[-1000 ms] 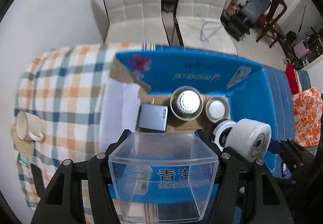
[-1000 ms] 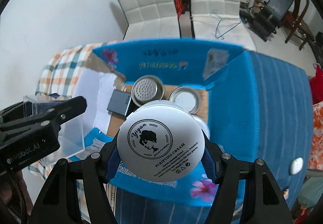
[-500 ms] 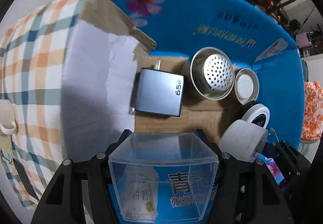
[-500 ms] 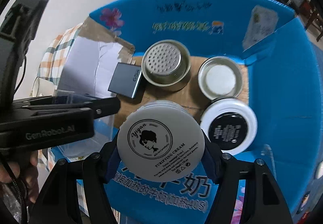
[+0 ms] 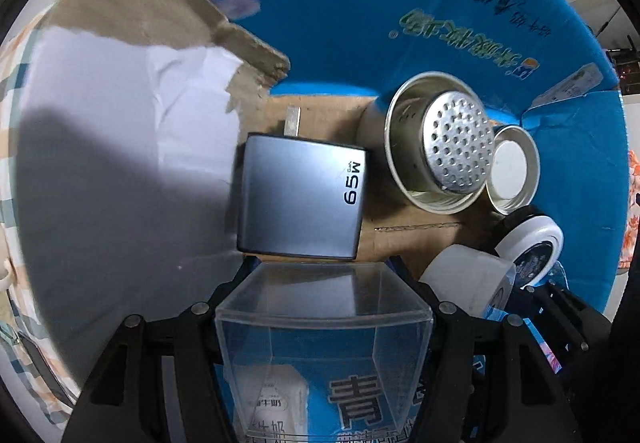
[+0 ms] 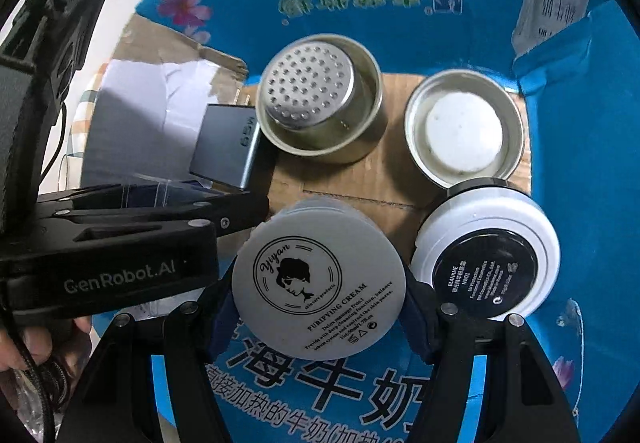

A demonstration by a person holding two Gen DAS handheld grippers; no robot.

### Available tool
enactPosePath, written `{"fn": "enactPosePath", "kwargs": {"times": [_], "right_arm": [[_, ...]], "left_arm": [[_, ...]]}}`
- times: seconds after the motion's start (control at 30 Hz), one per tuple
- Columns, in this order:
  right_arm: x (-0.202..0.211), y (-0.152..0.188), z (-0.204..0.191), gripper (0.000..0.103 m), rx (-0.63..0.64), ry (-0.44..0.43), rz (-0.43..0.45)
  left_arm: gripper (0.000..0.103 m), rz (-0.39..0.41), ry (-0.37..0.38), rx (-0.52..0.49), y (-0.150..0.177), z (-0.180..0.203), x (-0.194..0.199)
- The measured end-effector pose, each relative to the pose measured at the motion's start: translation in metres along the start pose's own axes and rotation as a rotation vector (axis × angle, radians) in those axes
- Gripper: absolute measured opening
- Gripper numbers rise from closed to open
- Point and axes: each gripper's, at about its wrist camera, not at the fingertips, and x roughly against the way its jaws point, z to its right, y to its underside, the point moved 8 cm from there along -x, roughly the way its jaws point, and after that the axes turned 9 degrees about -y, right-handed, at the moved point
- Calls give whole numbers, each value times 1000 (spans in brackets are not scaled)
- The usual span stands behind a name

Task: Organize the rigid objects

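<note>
Both grippers are positioned over the open blue cardboard box (image 6: 580, 171).

The left gripper (image 5: 324, 307) has its fingers (image 5: 192, 327) clenched on a clear plastic box (image 5: 324, 327), held at the near edge of the carton, just beside the grey 65W charger (image 5: 300, 199). The charger lies flat on the brown carton floor with its plug prongs pointing toward the far wall.

The right gripper (image 6: 320, 299) has its fingers (image 6: 420, 307) grasping a white cream jar (image 6: 320, 283), printed face toward the camera, labelled "PURIFYING CREAM". The jar is held above the near part of the carton floor, between the left gripper (image 6: 120, 243) and a white jar with a black label (image 6: 486, 255), which sits at the carton's right side.

On the carton floor farther in: a metal cup holding a perforated strainer insert (image 6: 316, 95), just beside the charger (image 6: 228, 143), and to its right a shallow metal lid with a white liner (image 6: 464, 127). The lid's near rim is overlapped in view by the black-label jar.

The carton's left flap (image 5: 120, 163) lies folded outward, its blue skin torn away to white and brown. Checked cloth (image 5: 12, 91) shows at the far left edge.
</note>
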Motion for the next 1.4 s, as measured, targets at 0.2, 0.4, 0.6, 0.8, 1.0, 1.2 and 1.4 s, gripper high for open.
{"fn": "enactPosePath", "kwargs": {"times": [0.2,0.4,0.6,0.8,1.0,1.2,1.4], "right_arm": [[-6,-4,9,73,-37,22,-34],[-6,-16,14,82,-65,19,-41],[5,-15,14,82,-61,38,-43],[24,-8,23,87,-67,92,-38],[47,-6,43,93,-88,181,-6],[72,3,45,93,-82,202,30],[119,20,21,93,-35,234,112]], "left_arm": [[61,-25,15,23,-3,-5,-9],[67,-50,9,13,-2,-9,-10],[77,-50,6,9,5,-5,-5],[94,-27,17,20,15,-4,8],[103,19,-3,25,26,-3,26],[103,107,-46,15,44,10,59],[103,191,-55,47,48,6,100]]}}
